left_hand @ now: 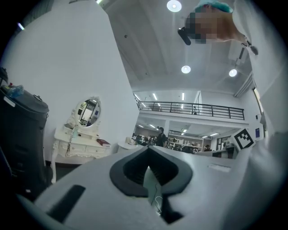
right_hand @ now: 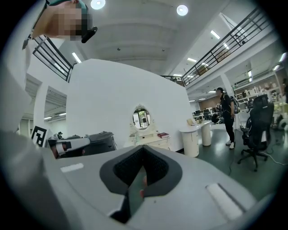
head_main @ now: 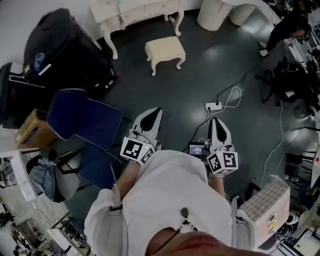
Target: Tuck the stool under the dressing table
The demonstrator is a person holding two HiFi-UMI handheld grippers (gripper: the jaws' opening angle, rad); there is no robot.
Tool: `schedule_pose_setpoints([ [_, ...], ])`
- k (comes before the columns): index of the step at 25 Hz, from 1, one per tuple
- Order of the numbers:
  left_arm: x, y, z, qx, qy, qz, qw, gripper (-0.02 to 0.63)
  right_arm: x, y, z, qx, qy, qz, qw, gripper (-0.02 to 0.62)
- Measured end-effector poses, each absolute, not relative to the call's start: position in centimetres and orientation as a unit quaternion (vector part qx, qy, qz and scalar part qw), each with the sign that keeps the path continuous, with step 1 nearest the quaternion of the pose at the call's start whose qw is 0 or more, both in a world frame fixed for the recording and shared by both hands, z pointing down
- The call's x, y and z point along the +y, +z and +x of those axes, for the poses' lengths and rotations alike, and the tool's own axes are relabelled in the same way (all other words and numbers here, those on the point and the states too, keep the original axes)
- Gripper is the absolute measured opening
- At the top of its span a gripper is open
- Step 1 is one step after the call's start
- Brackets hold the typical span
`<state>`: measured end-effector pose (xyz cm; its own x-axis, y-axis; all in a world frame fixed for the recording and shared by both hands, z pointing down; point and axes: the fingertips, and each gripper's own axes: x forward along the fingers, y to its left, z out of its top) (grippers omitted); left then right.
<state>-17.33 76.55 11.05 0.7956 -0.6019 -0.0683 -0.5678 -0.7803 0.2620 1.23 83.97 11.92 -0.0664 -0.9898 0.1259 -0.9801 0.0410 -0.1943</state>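
Observation:
The cream stool (head_main: 165,51) with curved legs stands on the dark floor, out in front of the white dressing table (head_main: 135,11) at the far wall. My left gripper (head_main: 155,111) and right gripper (head_main: 216,121) are held side by side, well short of the stool, both shut and empty. In the left gripper view the gripper (left_hand: 148,150) points level, with the dressing table (left_hand: 81,144) and its oval mirror (left_hand: 88,112) to the left. The right gripper (right_hand: 143,150) faces the dressing table (right_hand: 152,141) head on. In both gripper views the gripper's body hides the stool.
A large black case (head_main: 60,45) and a blue chair (head_main: 82,117) stand at the left. A power strip (head_main: 214,106) with white cables lies on the floor by the right gripper. A round white pedestal (head_main: 212,12), an office chair (head_main: 280,85) and a person (head_main: 290,27) are at the right.

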Motion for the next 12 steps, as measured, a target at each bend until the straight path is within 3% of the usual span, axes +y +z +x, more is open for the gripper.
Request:
schedule_pose_setpoints([
  [8,69.4,11.0,-19.3,-0.302,-0.072,0.946,0.094,0.005,77.3,11.4,-0.6,0.702,-0.105,-0.704,0.032,0.008],
  [12,67.0,11.1,-20.2,-0.292,-0.083,0.944,0.126,0.005,74.8,11.3,-1.8,0.705,-0.106,-0.7,0.022,0.008],
])
